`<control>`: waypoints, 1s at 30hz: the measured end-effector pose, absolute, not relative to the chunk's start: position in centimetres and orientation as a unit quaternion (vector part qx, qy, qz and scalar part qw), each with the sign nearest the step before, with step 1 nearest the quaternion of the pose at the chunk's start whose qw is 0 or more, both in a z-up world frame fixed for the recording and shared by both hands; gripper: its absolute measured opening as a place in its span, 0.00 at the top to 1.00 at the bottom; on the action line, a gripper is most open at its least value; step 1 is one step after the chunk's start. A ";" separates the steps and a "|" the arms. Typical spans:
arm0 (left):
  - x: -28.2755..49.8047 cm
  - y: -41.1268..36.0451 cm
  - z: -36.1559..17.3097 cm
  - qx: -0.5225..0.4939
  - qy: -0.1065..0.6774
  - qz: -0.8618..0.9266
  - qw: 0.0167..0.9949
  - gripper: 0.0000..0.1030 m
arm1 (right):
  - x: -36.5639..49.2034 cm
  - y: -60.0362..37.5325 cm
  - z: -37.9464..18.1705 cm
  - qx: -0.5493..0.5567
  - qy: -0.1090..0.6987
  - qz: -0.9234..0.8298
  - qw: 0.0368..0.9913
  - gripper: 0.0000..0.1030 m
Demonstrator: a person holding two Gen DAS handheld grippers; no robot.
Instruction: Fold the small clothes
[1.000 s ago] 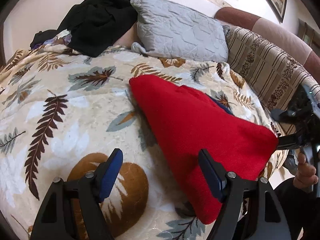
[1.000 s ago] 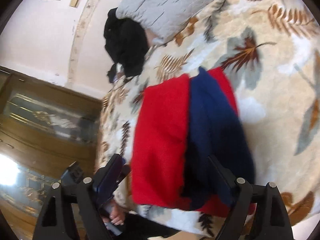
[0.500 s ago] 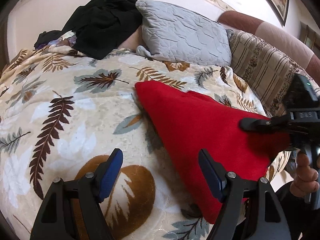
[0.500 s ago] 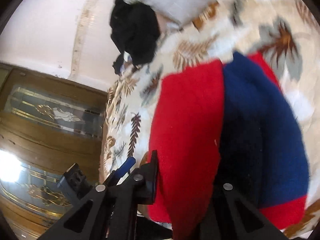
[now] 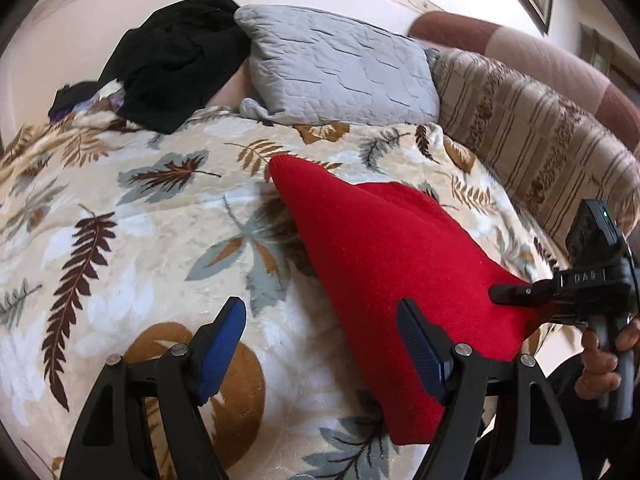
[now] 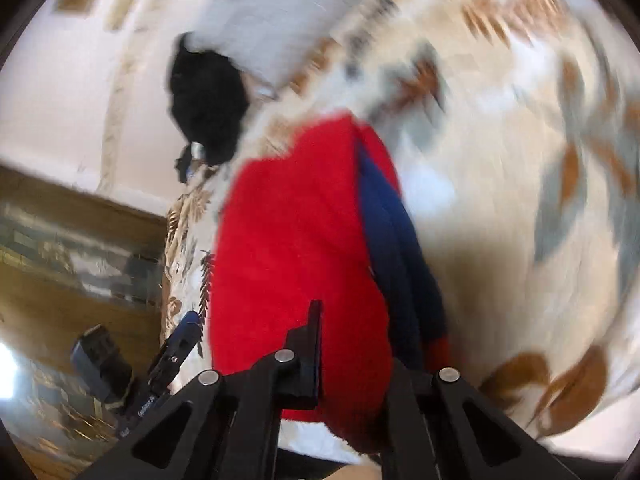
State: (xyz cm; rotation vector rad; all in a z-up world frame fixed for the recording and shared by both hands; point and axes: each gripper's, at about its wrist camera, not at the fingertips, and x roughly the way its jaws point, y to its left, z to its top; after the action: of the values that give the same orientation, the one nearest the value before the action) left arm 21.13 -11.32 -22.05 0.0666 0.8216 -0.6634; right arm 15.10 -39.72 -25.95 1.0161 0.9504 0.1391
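The right gripper [image 6: 352, 360], open a second ago, has now clamped the near edge of the red knit garment [image 5: 384, 264] lying on the leaf-patterned blanket [image 5: 132, 232] below the grey pillow [image 5: 340, 72]. The left gripper [image 5: 320, 352] hangs with its jaws apart beside the garment. A fold can probably begin.

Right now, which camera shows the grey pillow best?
The left wrist view: the grey pillow is sharp and whole, leaning behind the blanket. The right wrist view shows only a blurred pale piece of it at the top.

Home bedroom: blanket [image 5: 120, 240], pillow [image 5: 340, 76]
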 end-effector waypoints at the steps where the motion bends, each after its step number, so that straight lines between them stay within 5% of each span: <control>1: 21.1 -11.4 -22.1 0.033 0.393 -0.316 0.863 0.24 | 15.2 -40.0 -25.7 0.475 0.437 0.070 0.761 0.92; 9: 21.0 -11.3 -22.3 0.043 0.393 -0.319 0.861 0.24 | 17.4 -40.2 -20.9 0.436 0.440 0.084 0.780 0.88; 15: 21.2 -11.2 -22.0 0.038 0.388 -0.322 0.863 0.24 | 17.3 -37.8 -23.9 0.414 0.521 0.093 0.741 0.79; 28: 20.9 -13.8 -22.2 0.093 0.370 -0.298 0.875 0.21 | 15.0 -39.2 -23.4 0.462 0.478 0.159 0.729 0.75; 30: 21.0 -13.9 -22.4 0.094 0.372 -0.296 0.875 0.21 | 14.9 -39.8 -24.3 0.497 0.464 0.170 0.713 0.65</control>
State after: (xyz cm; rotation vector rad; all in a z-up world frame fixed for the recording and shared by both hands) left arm 20.99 -13.94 -22.38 0.1970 0.7761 -0.6179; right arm 14.93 -39.79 -24.26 1.1013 1.0286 0.3762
